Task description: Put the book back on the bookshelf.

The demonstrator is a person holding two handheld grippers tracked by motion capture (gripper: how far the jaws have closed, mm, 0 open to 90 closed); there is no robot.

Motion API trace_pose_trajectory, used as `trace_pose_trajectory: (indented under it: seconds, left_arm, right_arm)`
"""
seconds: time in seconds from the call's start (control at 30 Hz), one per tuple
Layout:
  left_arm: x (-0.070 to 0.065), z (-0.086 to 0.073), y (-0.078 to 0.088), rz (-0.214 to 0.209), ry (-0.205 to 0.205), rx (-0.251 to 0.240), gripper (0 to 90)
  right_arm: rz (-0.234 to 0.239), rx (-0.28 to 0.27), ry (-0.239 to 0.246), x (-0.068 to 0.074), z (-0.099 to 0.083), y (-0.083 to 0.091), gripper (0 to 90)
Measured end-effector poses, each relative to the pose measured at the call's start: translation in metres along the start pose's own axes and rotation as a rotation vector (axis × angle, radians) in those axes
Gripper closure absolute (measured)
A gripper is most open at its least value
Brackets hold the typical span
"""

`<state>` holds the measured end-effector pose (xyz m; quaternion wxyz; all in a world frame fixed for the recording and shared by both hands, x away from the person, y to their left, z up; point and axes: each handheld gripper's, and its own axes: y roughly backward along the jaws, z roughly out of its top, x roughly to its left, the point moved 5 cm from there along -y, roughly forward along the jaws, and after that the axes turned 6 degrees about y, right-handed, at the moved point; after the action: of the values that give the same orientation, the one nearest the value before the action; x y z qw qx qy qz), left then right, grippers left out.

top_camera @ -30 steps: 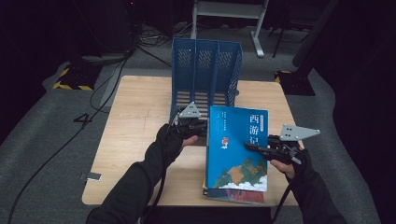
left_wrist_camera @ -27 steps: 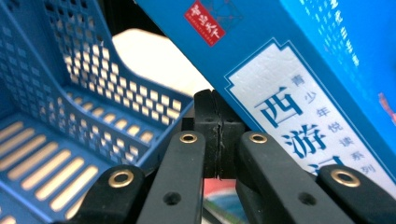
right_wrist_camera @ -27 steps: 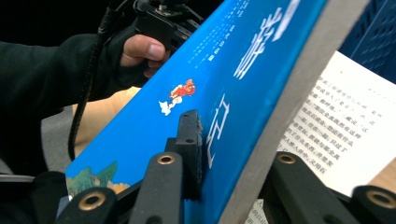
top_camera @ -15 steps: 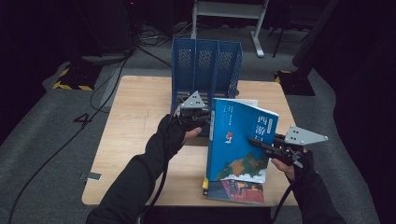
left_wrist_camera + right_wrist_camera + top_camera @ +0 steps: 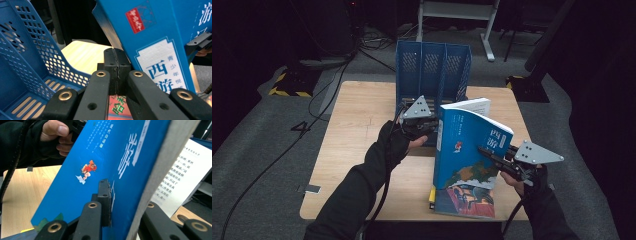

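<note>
Paperback with a glossy blue cover (image 5: 467, 145), white characters and a small cartoon figure is held tilted above the pale wooden table top (image 5: 357, 125). Its long axis is raised steeply, the top edge pointing away from the person toward the blue perforated plastic file rack (image 5: 432, 67), the lower edge resting on a second flat book with a red and blue cover (image 5: 464, 200). The cover is smooth and shiny; the page block looks matt grey in the right gripper view, and a white printed page is seen fanned open behind it.

The right gripper (image 5: 492, 155) is clamped on the book's right edge, one black jaw pressed on the cover and the other behind the pages; its jaws have just been closing. The right forearm, in a dark sleeve, is brought in low from the bottom right.

The left gripper (image 5: 424, 125) is seen with its jaws pressed together and nothing between them, just beside the book's left edge, near the spine. The left arm is stretched forward and a bare thumb is seen on the handle.
</note>
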<state>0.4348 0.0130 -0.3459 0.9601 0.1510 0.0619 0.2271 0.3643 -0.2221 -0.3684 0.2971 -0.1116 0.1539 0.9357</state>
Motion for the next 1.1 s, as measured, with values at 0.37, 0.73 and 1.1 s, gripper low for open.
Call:
trace_pose_trajectory:
  seconds: [0.37, 0.73, 1.1]
  left_arm:
    - [-0.023, -0.001, 0.016, 0.001, -0.027, -0.053, 82.2]
    - [-0.027, -0.006, 0.029, 0.062, -0.021, -0.063, 64.7]
    - [-0.025, -0.024, 0.046, 0.06, 0.028, -0.002, 38.0]
  right_arm:
    - [0.009, -0.025, 0.052, 0.021, -0.001, 0.016, 79.7]
    - [0.015, -0.021, 0.072, 0.026, -0.001, 0.024, 78.1]
    - [0.033, -0.019, 0.078, 0.03, -0.002, 0.029, 78.9]
